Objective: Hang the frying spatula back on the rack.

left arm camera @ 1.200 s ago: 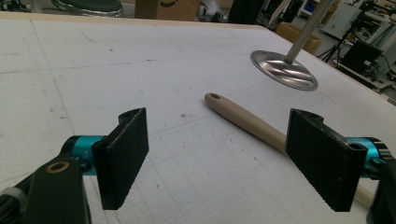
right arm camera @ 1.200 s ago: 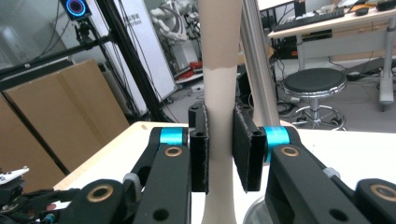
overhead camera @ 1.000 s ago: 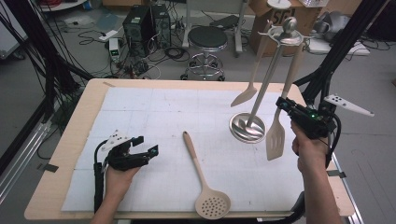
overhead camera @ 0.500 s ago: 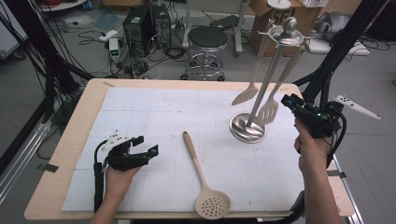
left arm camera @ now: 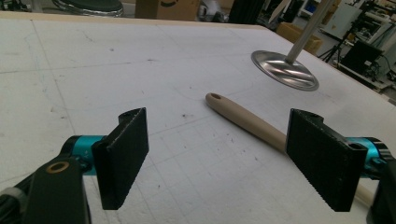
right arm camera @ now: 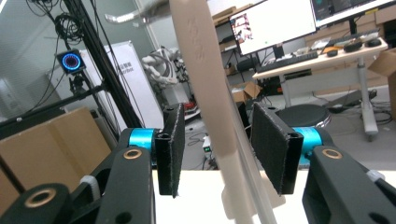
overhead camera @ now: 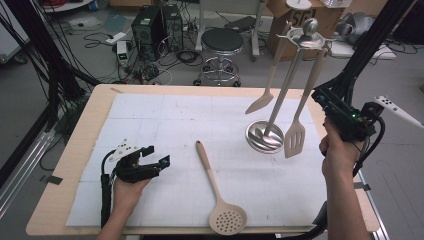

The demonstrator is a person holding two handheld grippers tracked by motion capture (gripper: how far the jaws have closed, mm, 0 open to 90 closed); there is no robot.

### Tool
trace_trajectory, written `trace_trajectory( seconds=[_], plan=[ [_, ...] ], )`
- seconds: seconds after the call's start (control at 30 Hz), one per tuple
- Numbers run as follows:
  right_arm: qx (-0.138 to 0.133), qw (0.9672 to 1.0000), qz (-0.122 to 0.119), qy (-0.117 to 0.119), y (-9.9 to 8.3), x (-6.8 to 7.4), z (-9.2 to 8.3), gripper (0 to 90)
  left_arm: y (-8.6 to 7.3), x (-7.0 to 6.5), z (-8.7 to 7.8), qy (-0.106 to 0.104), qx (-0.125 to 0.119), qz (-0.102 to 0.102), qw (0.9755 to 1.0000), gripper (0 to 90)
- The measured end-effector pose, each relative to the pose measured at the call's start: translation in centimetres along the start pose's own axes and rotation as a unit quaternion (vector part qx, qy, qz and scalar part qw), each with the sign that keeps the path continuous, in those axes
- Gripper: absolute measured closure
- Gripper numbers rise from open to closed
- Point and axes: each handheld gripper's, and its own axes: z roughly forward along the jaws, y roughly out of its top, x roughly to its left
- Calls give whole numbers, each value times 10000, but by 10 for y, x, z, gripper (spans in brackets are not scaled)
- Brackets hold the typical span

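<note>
Right gripper (right arm camera: 217, 156) jaws have just been opening, now standing apart around the hanging beige slotted spatula (overhead camera: 296, 139); withdrawing straight back avoids swinging it. Left gripper (overhead camera: 161, 161) is resting wide, empty.

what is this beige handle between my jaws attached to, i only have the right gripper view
observer: a slotted turner hanging from the rack. The right hand-held gripper has just been opening, and the handle is between its jaws, not pressed.
operator: anything on the table
observer: a skimmer lies flat on the white mat.
operator: and my other hand
observer: the left hand-held gripper sits low over the mat, jaws open, left of the skimmer's handle.
</note>
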Motion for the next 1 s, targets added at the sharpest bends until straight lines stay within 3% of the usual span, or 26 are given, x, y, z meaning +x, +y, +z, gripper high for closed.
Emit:
trace_trajectory(
  seconds=[0.13,0.27,0.63,1.0],
  plan=[
    [-162,9998,74,30,6,2,0,548,0,0,0,-9,-21,-6,10000,222],
    [-333,9985,376,234,10,-1,0,553,0,1,0,-10,-22,1,10000,222],
    [-498,9985,159,134,22,2,5,556,0,1,3,-24,-6,-17,10000,221],
    [-787,9957,464,122,36,-3,14,559,1,-1,5,-52,-6,0,10000,222]
  ],
)
